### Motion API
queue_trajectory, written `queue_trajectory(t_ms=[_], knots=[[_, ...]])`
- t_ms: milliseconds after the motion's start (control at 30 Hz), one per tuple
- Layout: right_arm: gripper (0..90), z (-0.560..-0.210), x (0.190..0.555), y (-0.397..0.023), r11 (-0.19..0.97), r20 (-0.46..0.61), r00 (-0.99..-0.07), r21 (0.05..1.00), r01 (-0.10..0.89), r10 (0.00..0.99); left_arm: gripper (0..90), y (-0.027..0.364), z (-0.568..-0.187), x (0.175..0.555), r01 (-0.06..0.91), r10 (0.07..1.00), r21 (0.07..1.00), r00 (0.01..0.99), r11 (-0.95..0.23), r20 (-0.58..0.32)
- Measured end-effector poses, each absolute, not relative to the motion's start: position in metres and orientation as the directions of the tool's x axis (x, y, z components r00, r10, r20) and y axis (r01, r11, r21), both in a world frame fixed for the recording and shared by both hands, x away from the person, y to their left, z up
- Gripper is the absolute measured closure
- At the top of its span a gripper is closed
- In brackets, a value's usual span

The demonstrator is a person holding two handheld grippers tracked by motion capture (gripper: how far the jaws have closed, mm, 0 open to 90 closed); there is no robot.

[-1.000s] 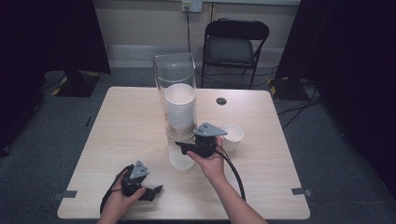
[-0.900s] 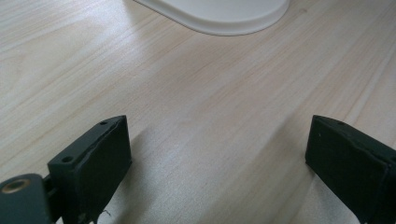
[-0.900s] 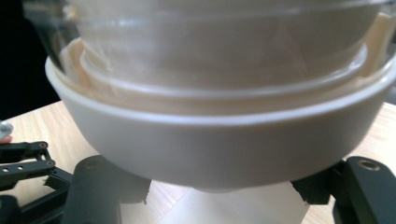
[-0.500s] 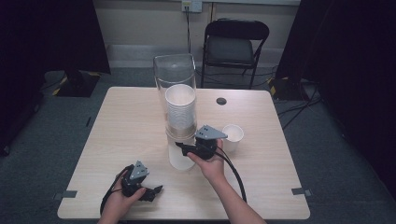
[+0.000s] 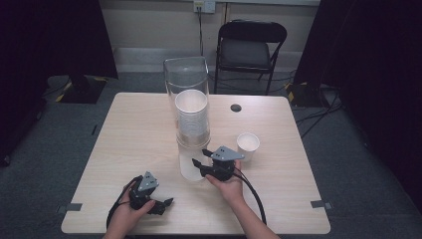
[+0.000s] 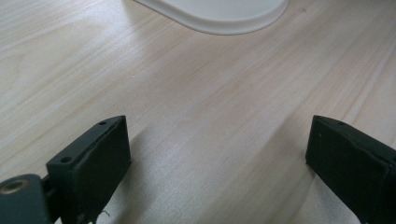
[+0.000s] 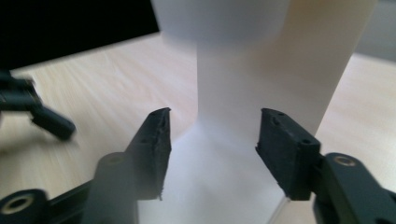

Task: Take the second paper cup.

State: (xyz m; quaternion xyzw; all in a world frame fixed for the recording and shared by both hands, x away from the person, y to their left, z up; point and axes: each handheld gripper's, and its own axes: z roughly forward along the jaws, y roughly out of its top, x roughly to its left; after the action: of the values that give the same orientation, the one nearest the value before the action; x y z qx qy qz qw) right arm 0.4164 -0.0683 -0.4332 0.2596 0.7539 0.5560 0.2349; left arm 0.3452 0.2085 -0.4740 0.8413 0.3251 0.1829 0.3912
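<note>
Right gripper (image 5: 198, 165): jaws have just been closing and now pinch the lowest white paper cup (image 7: 224, 154) hanging under the tall clear plastic cup dispenser (image 5: 189, 102); one pad on each side of the cup wall. Dispenser stands just ahead of these jaws, stack of cups inside. Left gripper (image 5: 166, 203): jaws spread wide, nothing between them, low over the light wooden table (image 6: 201, 112). Single white paper cup (image 5: 247, 144) upright just beyond the right hand.
</note>
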Motion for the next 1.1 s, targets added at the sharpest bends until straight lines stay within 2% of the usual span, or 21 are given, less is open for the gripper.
queue_trajectory(t_ms=[33, 133, 333, 467, 600, 667, 700, 1000, 1100], knots=[[34.4, -0.422, 0.417, -0.069, 0.236, -0.072, -0.748, 0.965, 0.115, 0.66, 5.5, 0.208, -0.474, 0.346, 0.404, 0.688, 0.775, 0.724, -0.485, 0.053], [30.3, -0.415, 0.419, -0.069, 0.214, -0.062, -0.743, 0.97, 0.111, 0.666, 5.3, 0.208, -0.474, 0.346, 0.404, 0.687, 0.775, 0.724, -0.486, 0.054], [25.9, -0.403, 0.417, -0.061, 0.168, -0.04, -0.743, 0.981, 0.098, 0.668, 5.3, 0.208, -0.474, 0.346, 0.404, 0.687, 0.775, 0.724, -0.486, 0.054], [22.5, -0.387, 0.419, -0.052, 0.135, -0.059, -0.741, 0.99, 0.043, 0.669, 5.2, 0.208, -0.474, 0.346, 0.404, 0.689, 0.777, 0.723, -0.483, 0.053], [18.7, -0.386, 0.424, -0.045, 0.131, -0.064, -0.751, 0.991, 0.03, 0.658, 5.0, 0.208, -0.474, 0.346, 0.403, 0.688, 0.777, 0.723, -0.483, 0.053], [22.0, -0.387, 0.425, -0.045, 0.118, -0.054, -0.755, 0.993, 0.031, 0.654, 5.0, 0.208, -0.474, 0.346, 0.404, 0.688, 0.776, 0.724, -0.485, 0.053], [30.9, -0.388, 0.425, -0.045, 0.137, -0.084, -0.736, 0.99, 0.013, 0.672, 5.0, 0.208, -0.474, 0.346, 0.404, 0.687, 0.775, 0.724, -0.485, 0.053], [32.9, -0.393, 0.425, -0.046, 0.16, -0.125, -0.731, 0.987, -0.023, 0.67, 5.0, 0.208, -0.474, 0.346, 0.405, 0.688, 0.775, 0.724, -0.485, 0.052], [33.8, -0.397, 0.424, -0.045, 0.205, -0.126, -0.731, 0.978, 0.019, 0.671, 4.9, 0.208, -0.474, 0.346, 0.404, 0.688, 0.776, 0.724, -0.485, 0.053]])
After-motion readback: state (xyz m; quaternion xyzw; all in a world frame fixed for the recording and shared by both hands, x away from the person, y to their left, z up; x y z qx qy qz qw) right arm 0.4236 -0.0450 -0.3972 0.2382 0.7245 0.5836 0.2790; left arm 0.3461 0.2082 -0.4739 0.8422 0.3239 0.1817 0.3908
